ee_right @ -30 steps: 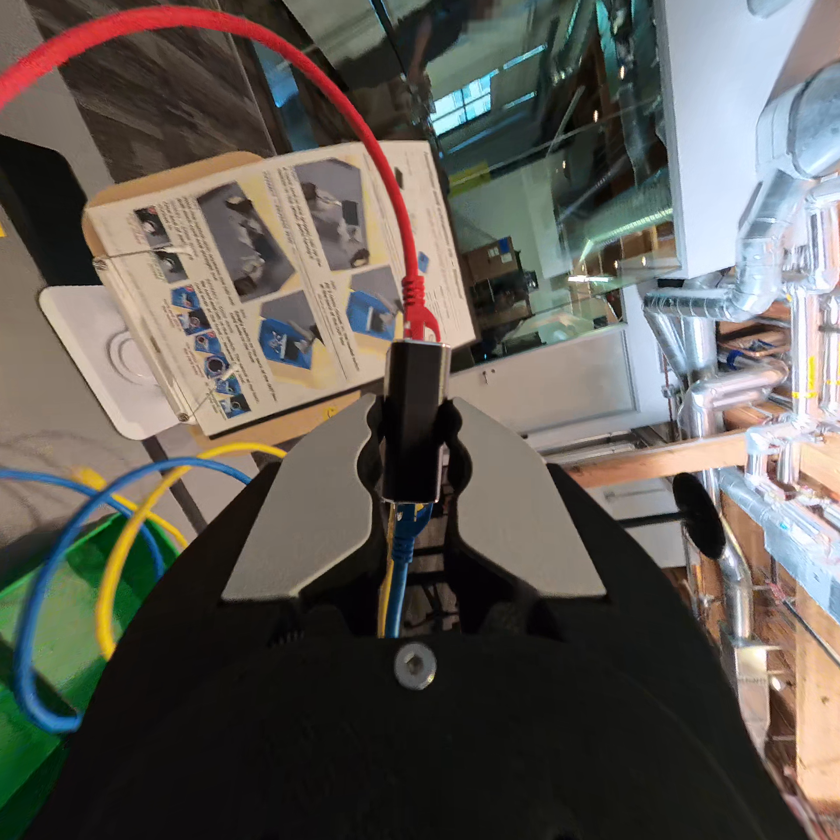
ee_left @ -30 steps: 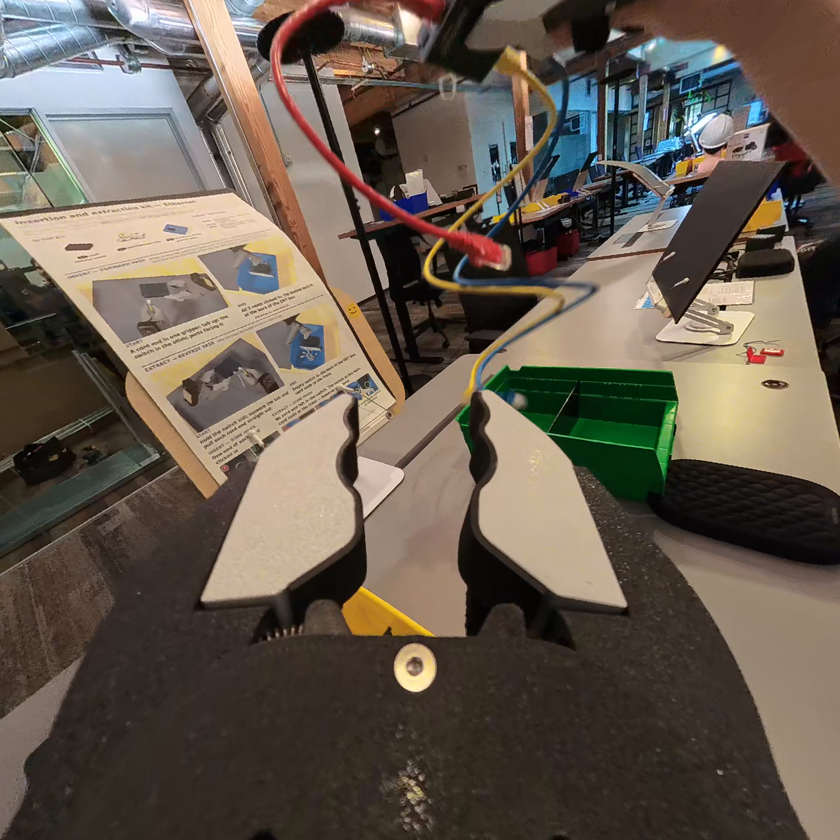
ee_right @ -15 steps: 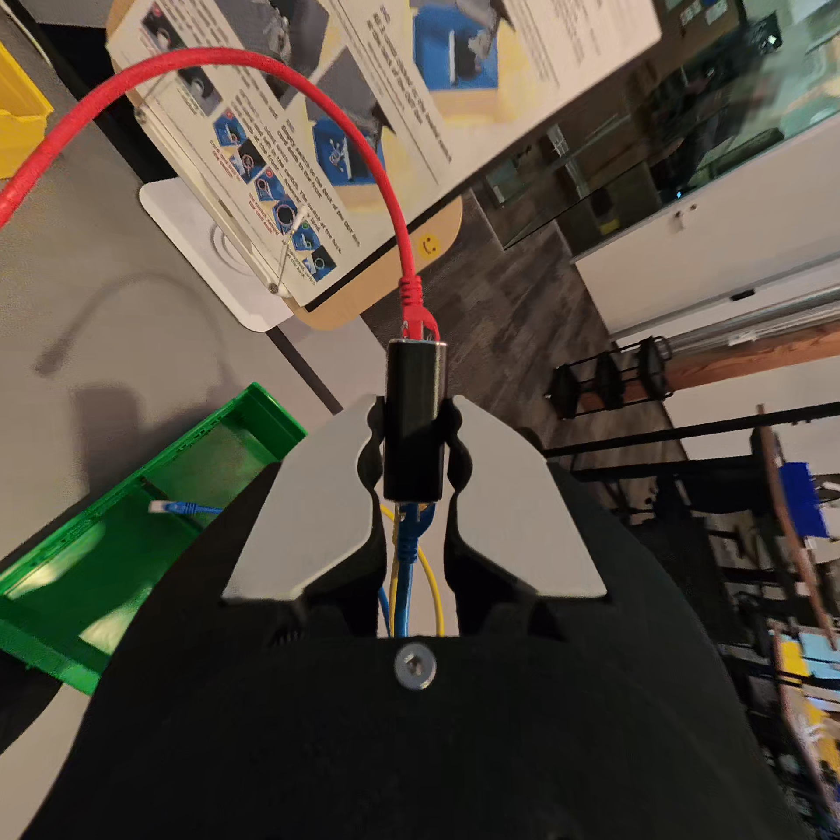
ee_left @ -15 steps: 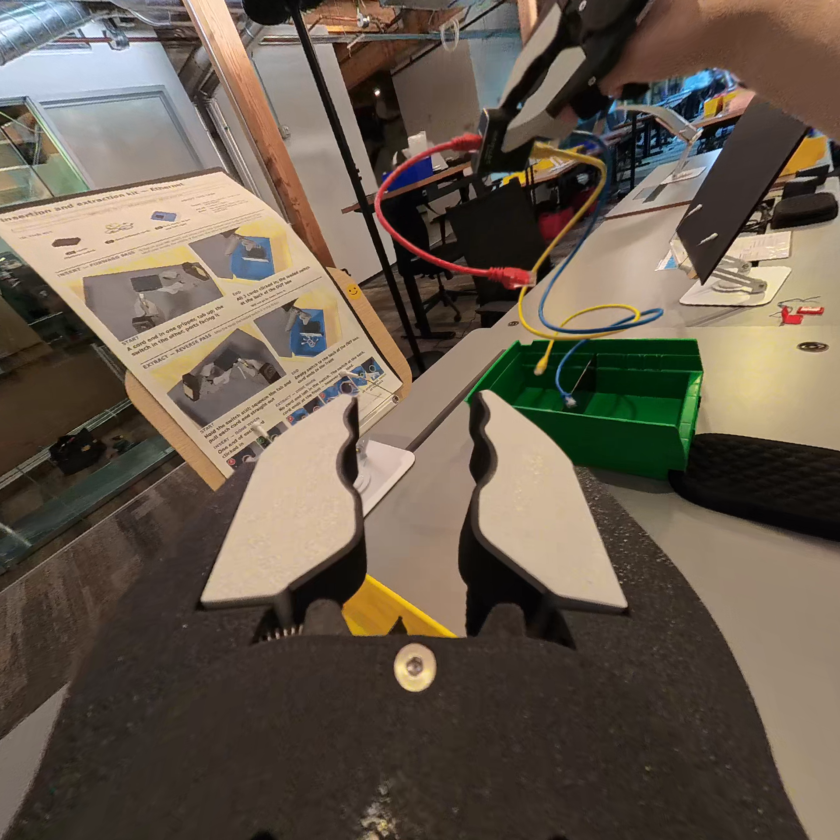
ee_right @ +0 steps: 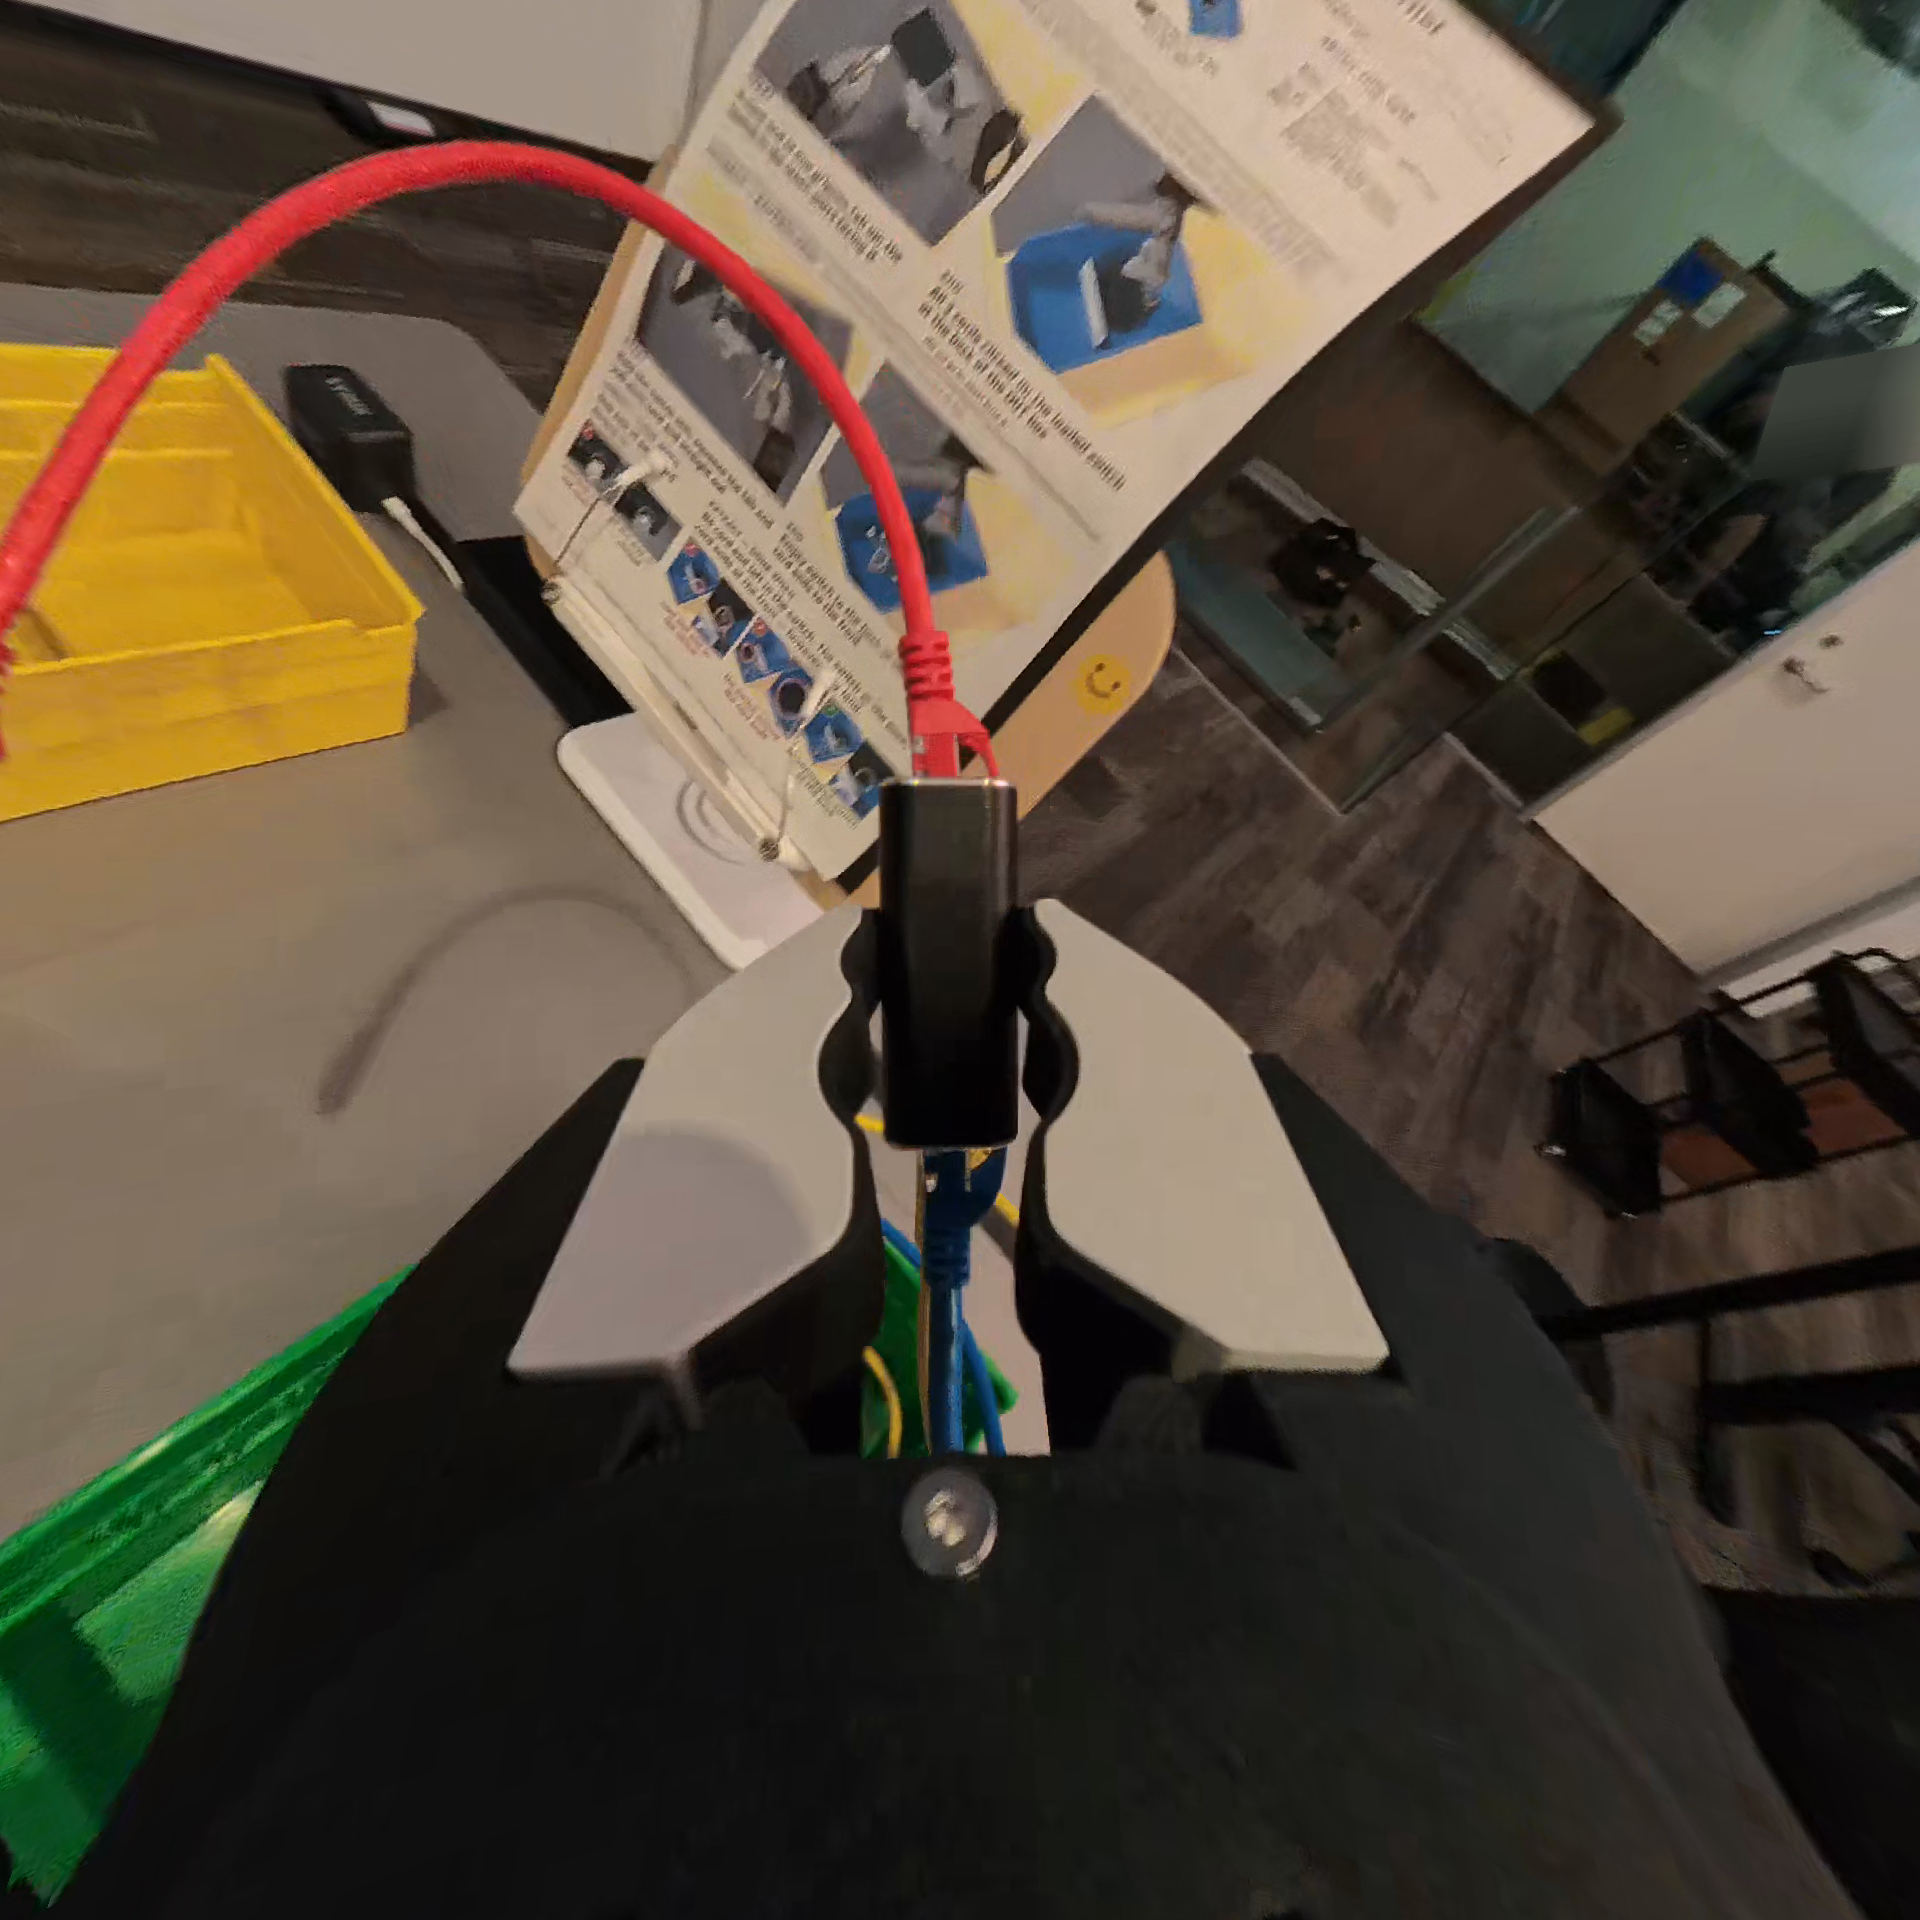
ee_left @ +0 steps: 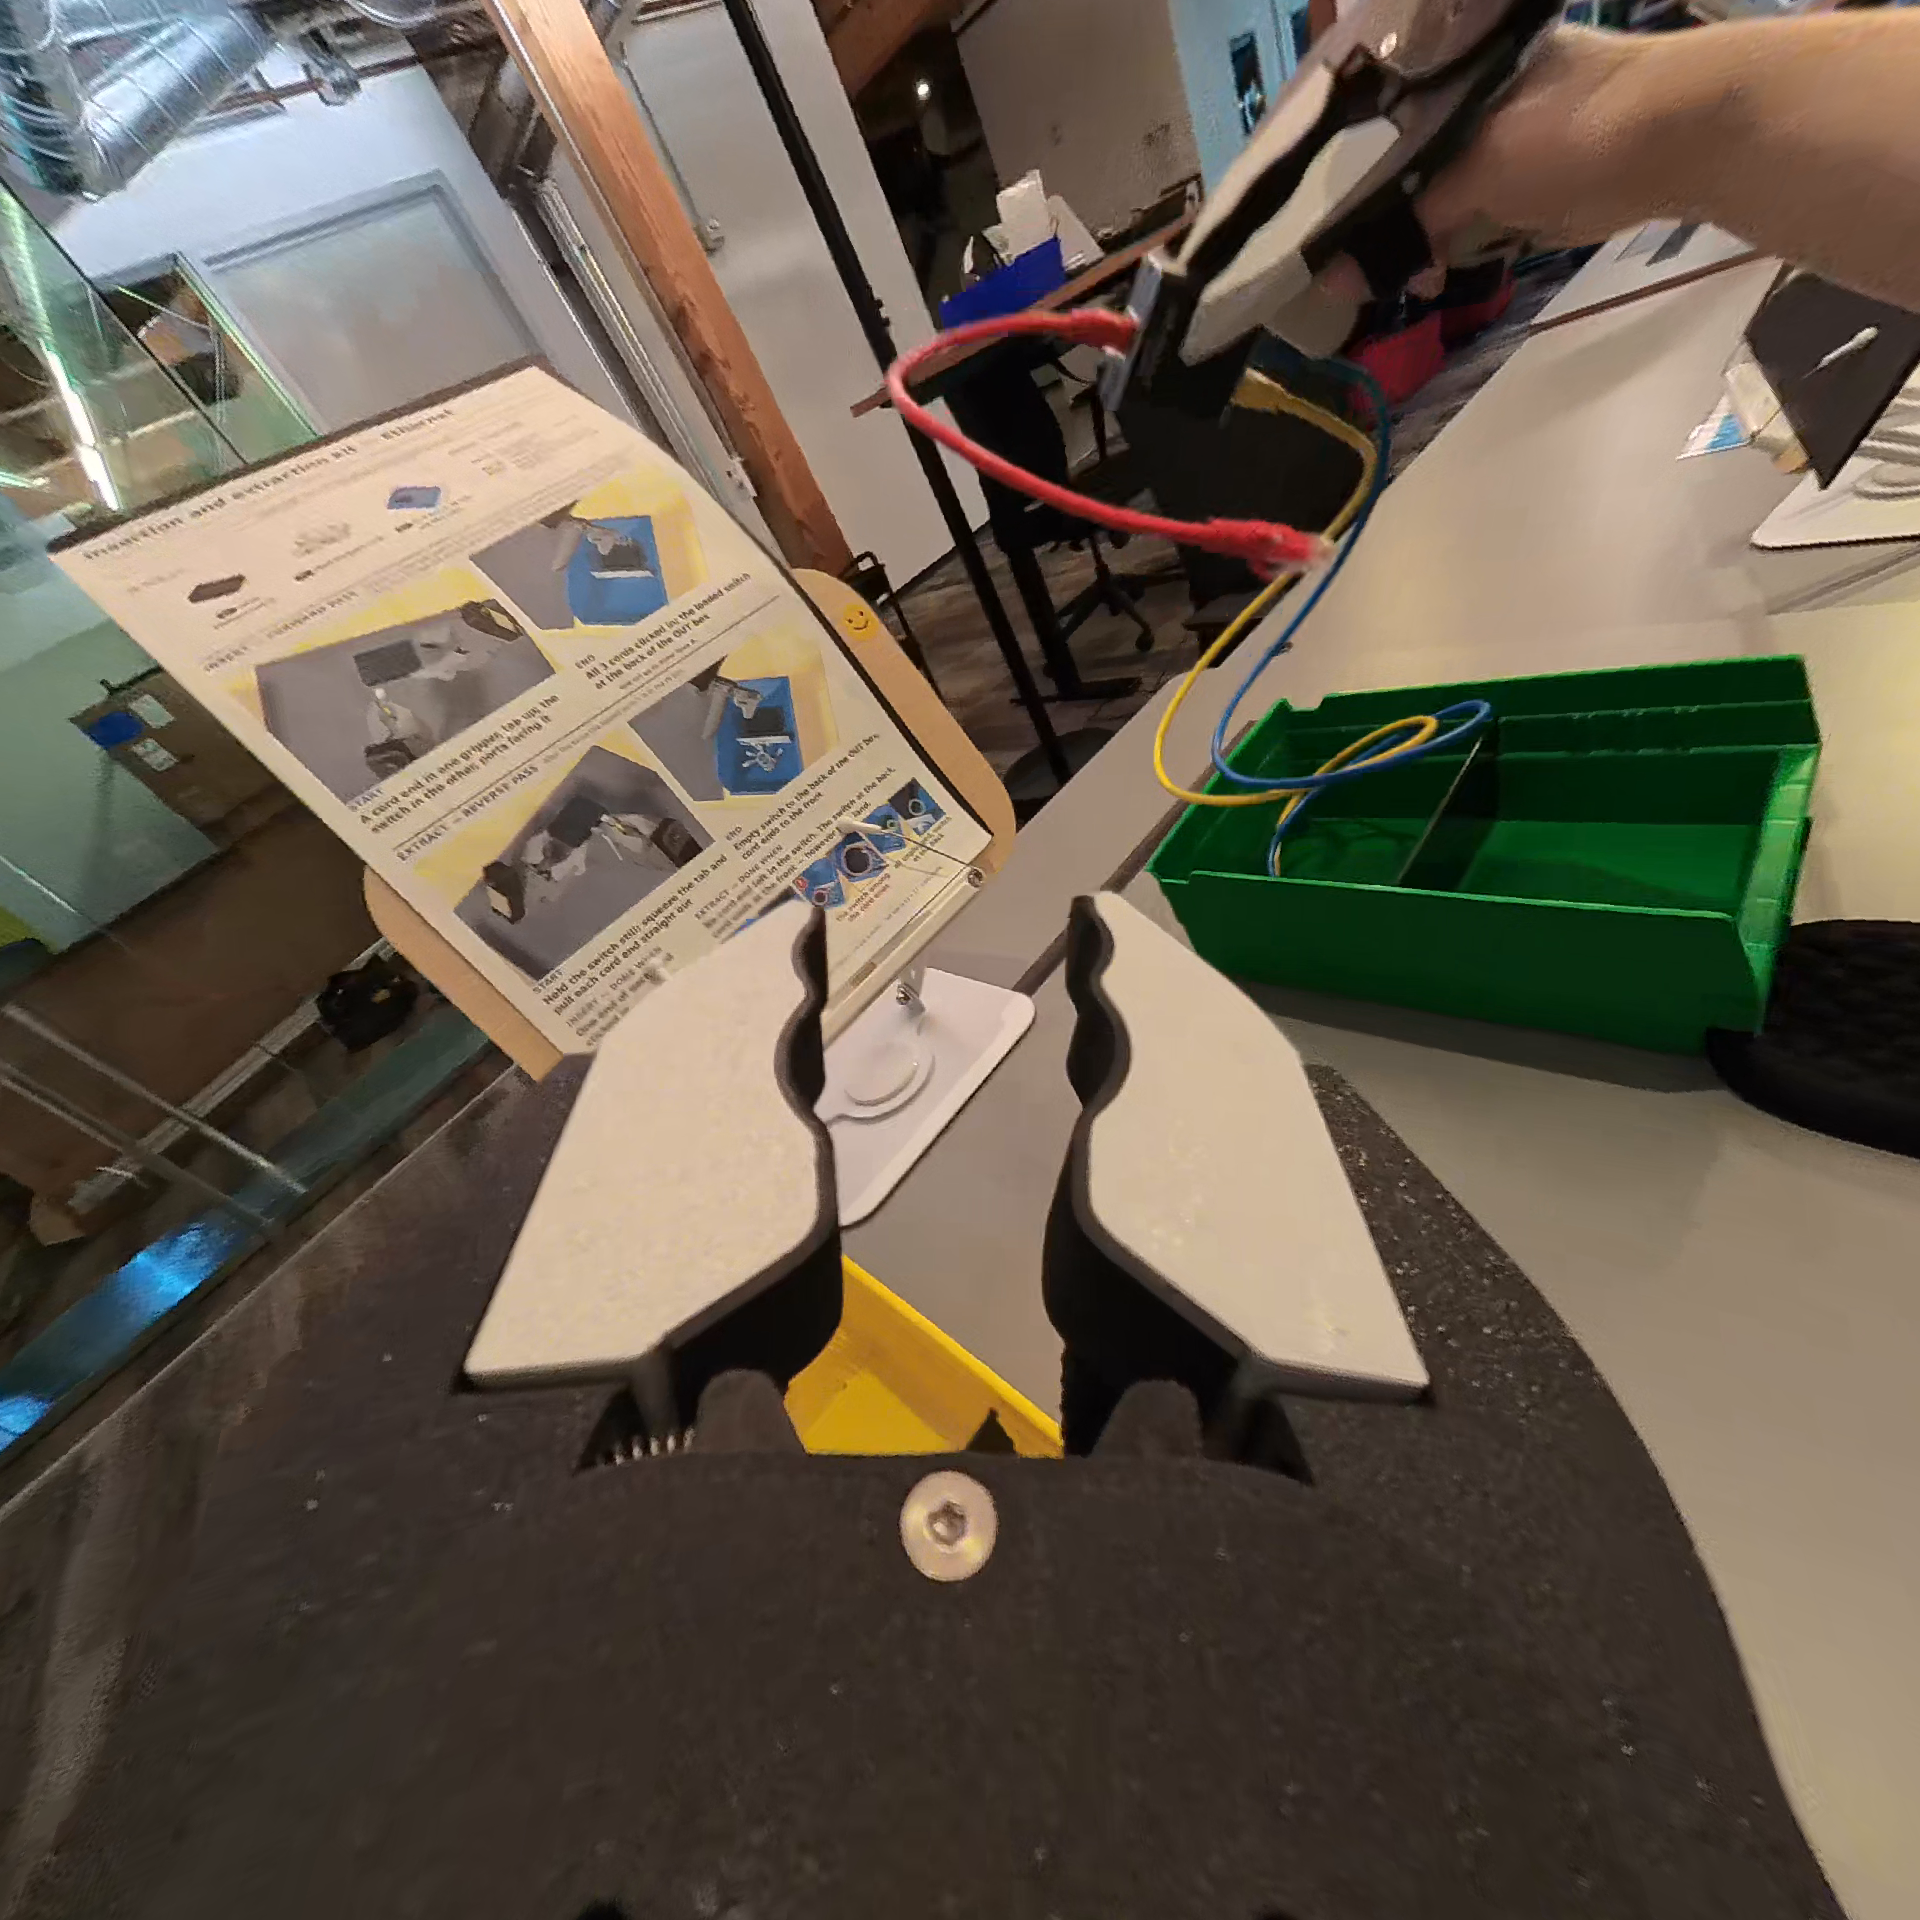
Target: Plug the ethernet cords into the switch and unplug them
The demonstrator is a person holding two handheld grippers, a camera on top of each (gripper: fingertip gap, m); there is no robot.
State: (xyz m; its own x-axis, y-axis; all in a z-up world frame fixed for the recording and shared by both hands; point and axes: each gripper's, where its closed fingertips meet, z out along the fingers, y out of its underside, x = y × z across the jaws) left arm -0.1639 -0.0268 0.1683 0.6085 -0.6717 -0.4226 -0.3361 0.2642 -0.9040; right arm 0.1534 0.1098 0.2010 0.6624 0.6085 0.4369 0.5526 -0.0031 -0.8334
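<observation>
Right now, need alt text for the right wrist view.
Right gripper clamps a small black rectangular switch, red ethernet cord plugged into its far end, blue cord below. Behind: yellow plastic bin, illustrated instruction sheet.

We see our right gripper (ee_right: 948, 1023) squeezing a small black switch (ee_right: 948, 961). A red cord (ee_right: 665, 239) is plugged into its far end and bends up and over to the left. A blue cord (ee_right: 951, 1278) hangs below. A yellow bin (ee_right: 197, 613) sits on the grey table (ee_right: 260, 987).

Grey desks (ee_left: 1558, 561) stand on dark plank flooring (ee_right: 1351, 935) beside glass partitions (ee_left: 125, 436) and a wooden post (ee_left: 665, 270).
</observation>
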